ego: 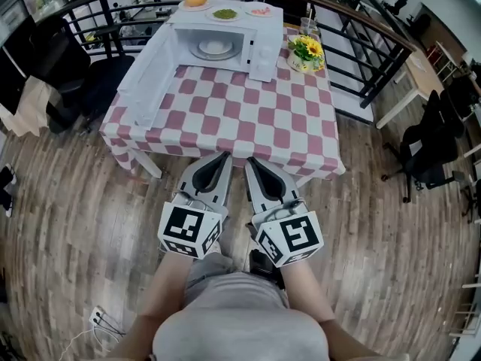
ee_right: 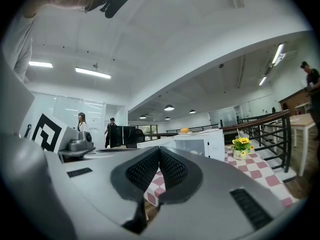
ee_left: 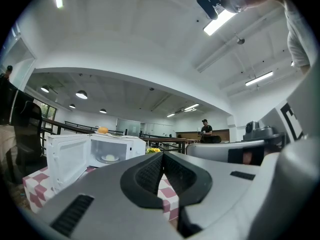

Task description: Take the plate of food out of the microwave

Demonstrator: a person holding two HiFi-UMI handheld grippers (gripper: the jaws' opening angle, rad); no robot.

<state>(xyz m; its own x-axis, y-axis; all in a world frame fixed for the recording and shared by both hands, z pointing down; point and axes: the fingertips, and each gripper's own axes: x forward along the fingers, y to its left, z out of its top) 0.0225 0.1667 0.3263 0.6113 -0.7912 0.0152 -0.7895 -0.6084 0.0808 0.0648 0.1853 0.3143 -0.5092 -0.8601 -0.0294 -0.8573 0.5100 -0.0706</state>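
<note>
Looking down from the head view, the table point(ego: 248, 130) with its checked cloth stands ahead, and the microwave point(ego: 259, 47) sits at its far edge with the door point(ego: 150, 70) swung wide to the left, so the cavity is open to reach. The plate of food point(ego: 215, 48) lies inside on the floor of the cavity, untouched. Three other dishes point(ego: 224, 13) rest on the microwave's roof and a pot of flowers point(ego: 306, 51) stands just to its right. The left gripper point(ego: 223, 155) and right gripper point(ego: 252, 160) are held side by side close to the body, short of the table's near edge, well apart from the plate. In the left gripper view the left gripper point(ee_left: 162, 154) has its pads pressed together with nothing between them, aimed level toward the open microwave point(ee_left: 122, 149), where the plate point(ee_left: 110, 158) shows pale inside. In the right gripper view the right gripper point(ee_right: 159, 149) is likewise closed and empty, pointing past the microwave's side point(ee_right: 200, 143); the approach, I judge, has yet to reach the table.
</note>
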